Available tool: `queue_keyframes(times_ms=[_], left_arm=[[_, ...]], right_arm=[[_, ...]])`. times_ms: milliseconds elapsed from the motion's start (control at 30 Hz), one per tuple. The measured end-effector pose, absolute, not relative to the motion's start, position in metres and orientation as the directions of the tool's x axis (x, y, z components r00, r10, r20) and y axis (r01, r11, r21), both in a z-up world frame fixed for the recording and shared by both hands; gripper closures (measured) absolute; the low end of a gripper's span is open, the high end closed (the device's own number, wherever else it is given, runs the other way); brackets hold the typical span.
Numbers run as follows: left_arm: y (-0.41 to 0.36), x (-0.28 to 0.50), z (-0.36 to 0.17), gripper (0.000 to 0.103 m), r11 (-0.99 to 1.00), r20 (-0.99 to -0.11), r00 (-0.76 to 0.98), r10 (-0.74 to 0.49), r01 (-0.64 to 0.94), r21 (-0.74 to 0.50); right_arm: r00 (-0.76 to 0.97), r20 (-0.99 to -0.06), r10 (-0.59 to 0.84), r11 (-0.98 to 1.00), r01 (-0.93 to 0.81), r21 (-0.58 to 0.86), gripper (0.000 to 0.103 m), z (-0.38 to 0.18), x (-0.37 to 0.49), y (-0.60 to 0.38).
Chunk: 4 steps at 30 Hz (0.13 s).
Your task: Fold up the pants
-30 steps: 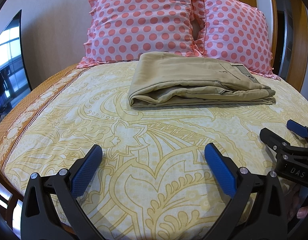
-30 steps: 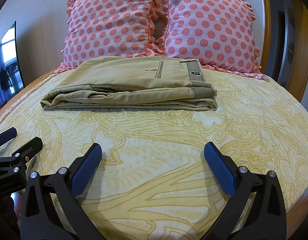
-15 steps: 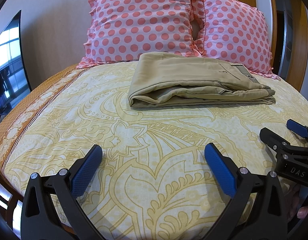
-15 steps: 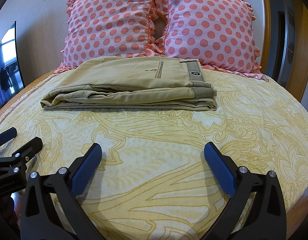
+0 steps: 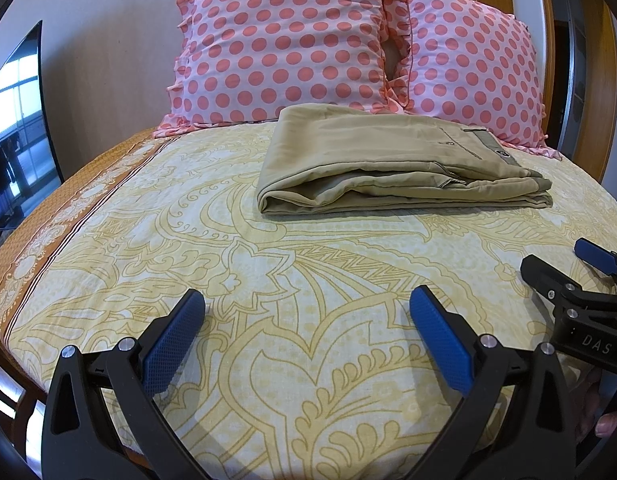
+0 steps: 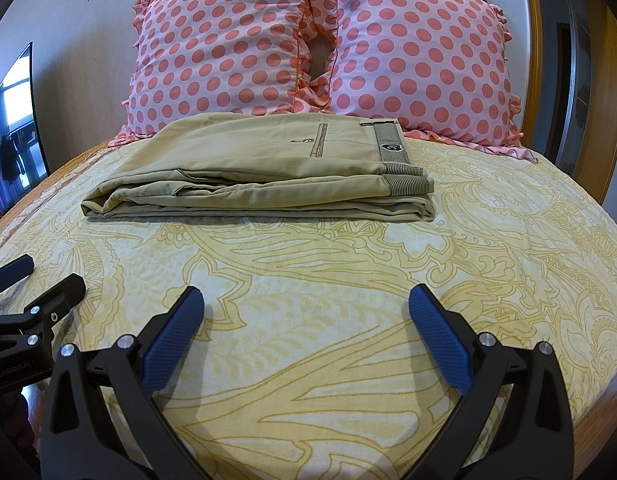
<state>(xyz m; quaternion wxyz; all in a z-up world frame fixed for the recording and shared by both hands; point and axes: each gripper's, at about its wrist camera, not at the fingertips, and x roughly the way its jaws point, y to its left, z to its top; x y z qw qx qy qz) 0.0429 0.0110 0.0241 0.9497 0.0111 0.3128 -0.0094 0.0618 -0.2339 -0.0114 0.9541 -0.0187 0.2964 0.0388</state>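
Observation:
Khaki pants (image 5: 388, 164) lie folded in a flat stack on the yellow patterned bedspread (image 5: 268, 280), just in front of the pillows; they also show in the right wrist view (image 6: 268, 176), waistband to the right. My left gripper (image 5: 306, 310) is open and empty, low over the bed's near part, well short of the pants. My right gripper (image 6: 306, 308) is open and empty, likewise short of the pants. Each gripper shows at the edge of the other's view: the right one (image 5: 564, 272) and the left one (image 6: 36, 280).
Two pink polka-dot pillows (image 6: 316, 44) lean against the headboard behind the pants. A dark TV screen (image 5: 16, 128) stands off the bed's left side. A wooden frame (image 6: 612, 92) rises at the right. An orange border (image 5: 68, 216) runs along the bedspread's left edge.

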Motion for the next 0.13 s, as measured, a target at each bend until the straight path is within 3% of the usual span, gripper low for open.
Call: queue_keyframes(times_ms=[133], left_arm=[[0.011,0.043,0.0239,0.001,1.0,-0.598,0.801,-0.011,0.025,0.015]], right_arm=[[0.821,-0.567,0.064,0.996,-0.086,-0.012,0.002,-0.0113,0.062,-0.2343]])
